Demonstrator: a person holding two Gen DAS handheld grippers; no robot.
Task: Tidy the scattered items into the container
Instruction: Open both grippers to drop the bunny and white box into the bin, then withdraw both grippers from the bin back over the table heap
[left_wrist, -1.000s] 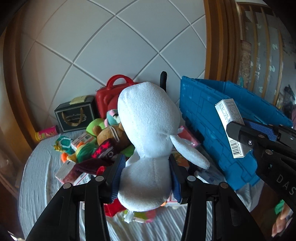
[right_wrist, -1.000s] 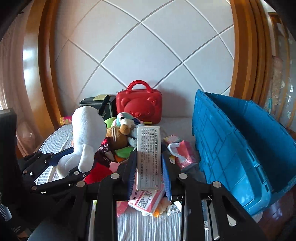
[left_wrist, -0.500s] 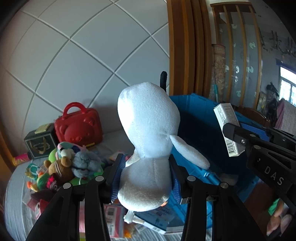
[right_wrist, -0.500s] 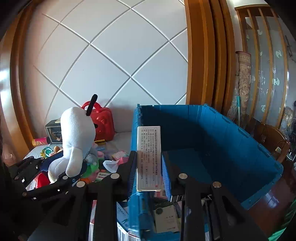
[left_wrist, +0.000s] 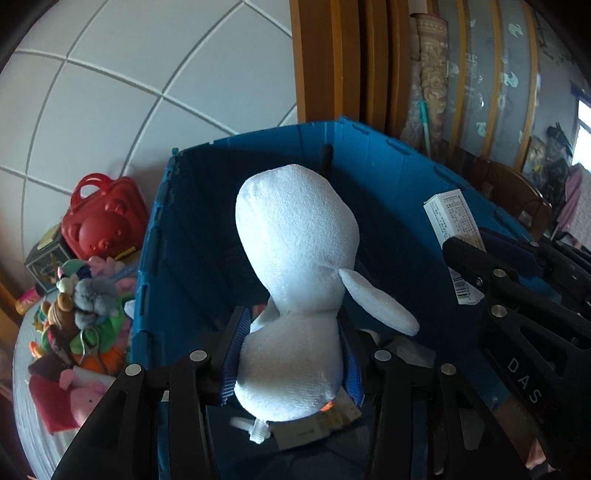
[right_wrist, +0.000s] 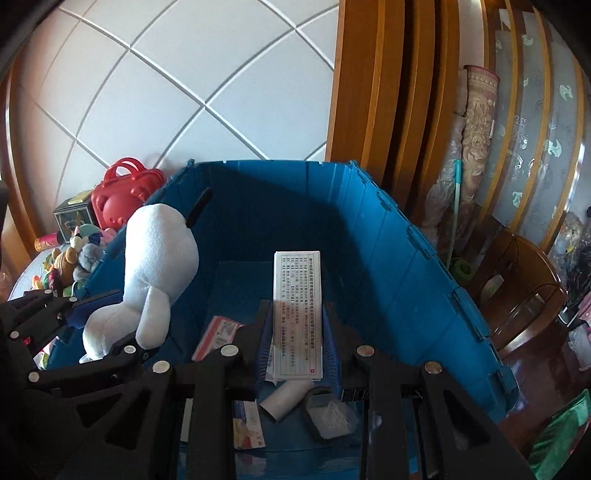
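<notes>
Both grippers have swung from the toy pile to above the blue plastic crate (right_wrist: 406, 258). At nine o'clock, the left gripper (left_wrist: 291, 354) pinches a white plush toy (left_wrist: 295, 266); at six, the right gripper (right_wrist: 297, 338) clamps a white printed carton (right_wrist: 297, 314).

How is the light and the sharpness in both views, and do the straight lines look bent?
Left wrist view: the white plush toy is sharp and bright, the blue crate interior dark. Right wrist view: sunlight falls on the white box; wall seams curve from fisheye distortion in both.
</notes>
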